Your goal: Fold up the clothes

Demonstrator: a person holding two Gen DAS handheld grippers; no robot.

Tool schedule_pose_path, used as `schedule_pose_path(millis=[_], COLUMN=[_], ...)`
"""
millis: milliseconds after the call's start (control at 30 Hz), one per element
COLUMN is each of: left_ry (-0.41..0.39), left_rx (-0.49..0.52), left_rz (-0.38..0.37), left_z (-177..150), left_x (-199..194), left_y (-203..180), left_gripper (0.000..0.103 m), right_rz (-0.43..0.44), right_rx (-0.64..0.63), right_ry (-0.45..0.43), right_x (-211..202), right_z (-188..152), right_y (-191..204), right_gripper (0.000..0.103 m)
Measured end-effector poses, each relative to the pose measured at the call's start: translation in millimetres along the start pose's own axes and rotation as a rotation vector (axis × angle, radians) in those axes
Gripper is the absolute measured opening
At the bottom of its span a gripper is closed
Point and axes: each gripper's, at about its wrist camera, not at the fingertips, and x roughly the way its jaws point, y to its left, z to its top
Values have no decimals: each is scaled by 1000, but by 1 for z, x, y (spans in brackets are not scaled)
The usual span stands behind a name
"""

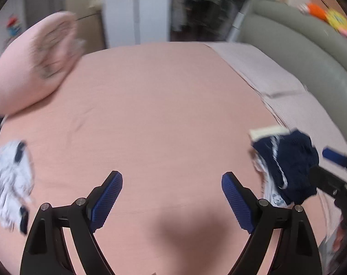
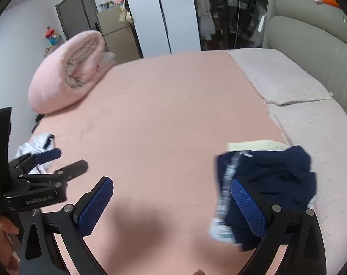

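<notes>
Pink-sheeted bed (image 2: 164, 105), bare in the middle. Navy garment (image 2: 274, 183) heaped right, just beyond right hand-held gripper (image 2: 173, 208); white patterned garment (image 1: 10, 181) far left, nearer left hand-held gripper (image 1: 172, 200). Both spread wide, empty.

wrist views angled down, sharing bed (image 1: 164, 105)
</notes>
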Motion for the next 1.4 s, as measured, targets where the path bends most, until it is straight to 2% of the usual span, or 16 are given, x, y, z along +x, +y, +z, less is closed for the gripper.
schedule_pose_path(millis=[133, 300, 400, 500, 600, 800, 1100, 1233, 1400], left_ry=[-33, -126, -183, -252, -279, -252, -273, -266, -228], left_rx=[-51, -96, -131, -130, -141, -220, -133, -188, -186], left_rz=[88, 177, 228, 225, 207, 159, 206, 154, 163], left_z=[-9, -31, -52, -79, -104, -149, -210, -240, -262], left_x=[-39, -93, -131, -171, -199, -224, -249, -246, -232], left_y=[51, 96, 112, 117, 119, 120, 89, 79, 72], left_gripper=[89, 89, 89, 89, 89, 89, 89, 89, 89], right_rz=[4, -10, 51, 109, 107, 122, 23, -12, -24], right_rx=[17, 10, -19, -44, -90, -154, -81, -86, -119], right_ry=[-10, -39, -47, -50, -88, -97, -133, -117, -87], right_x=[-6, -36, -62, -93, -126, -170, -207, -212, -209], right_z=[-1, -14, -26, -42, -64, -117, -167, -195, -226], right_y=[37, 80, 103, 120, 133, 146, 125, 126, 131], right_gripper=[103, 103, 103, 103, 103, 103, 103, 103, 103])
